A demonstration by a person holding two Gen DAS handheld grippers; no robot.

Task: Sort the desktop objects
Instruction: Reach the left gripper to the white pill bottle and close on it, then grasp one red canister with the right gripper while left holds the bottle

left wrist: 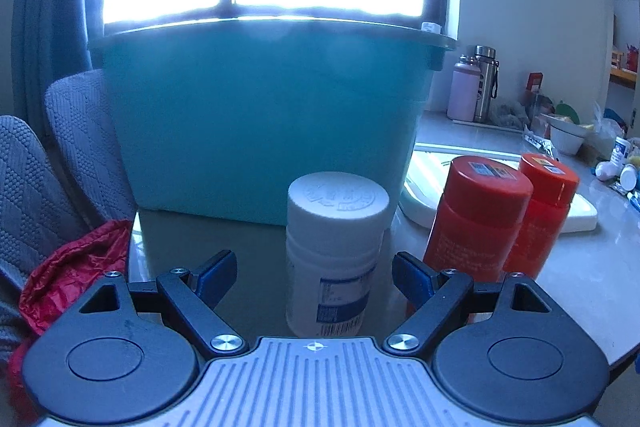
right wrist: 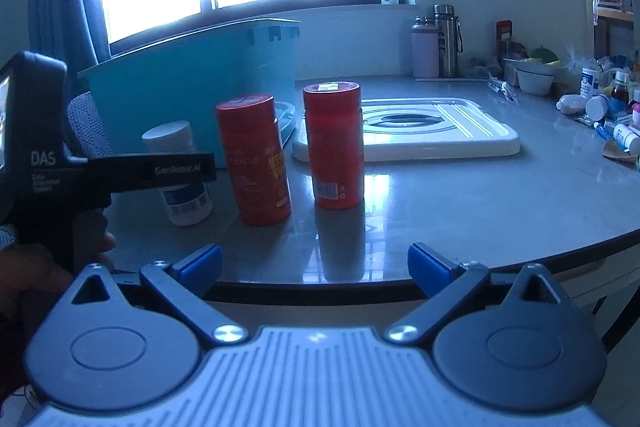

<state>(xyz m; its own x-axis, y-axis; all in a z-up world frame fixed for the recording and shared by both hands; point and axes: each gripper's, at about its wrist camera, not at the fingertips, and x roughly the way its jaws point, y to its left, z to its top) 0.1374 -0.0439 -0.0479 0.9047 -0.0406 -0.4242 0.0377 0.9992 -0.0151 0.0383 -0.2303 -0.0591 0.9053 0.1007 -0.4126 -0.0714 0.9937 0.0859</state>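
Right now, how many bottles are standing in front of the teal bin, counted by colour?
White bottle: 1
Red bottles, one nearer the white one and one nearer the lid: 2
Total: 3 bottles, all upright on the table in front of the teal bin.

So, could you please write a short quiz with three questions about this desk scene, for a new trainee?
1. True or false: the left gripper is shut on the white bottle.
2. How many red bottles stand on the table?
3. Behind the bottles stands: A) teal bin B) cardboard box C) wire basket.

Key:
1. False: its jaws are open, on either side of the bottle.
2. Two.
3. A.
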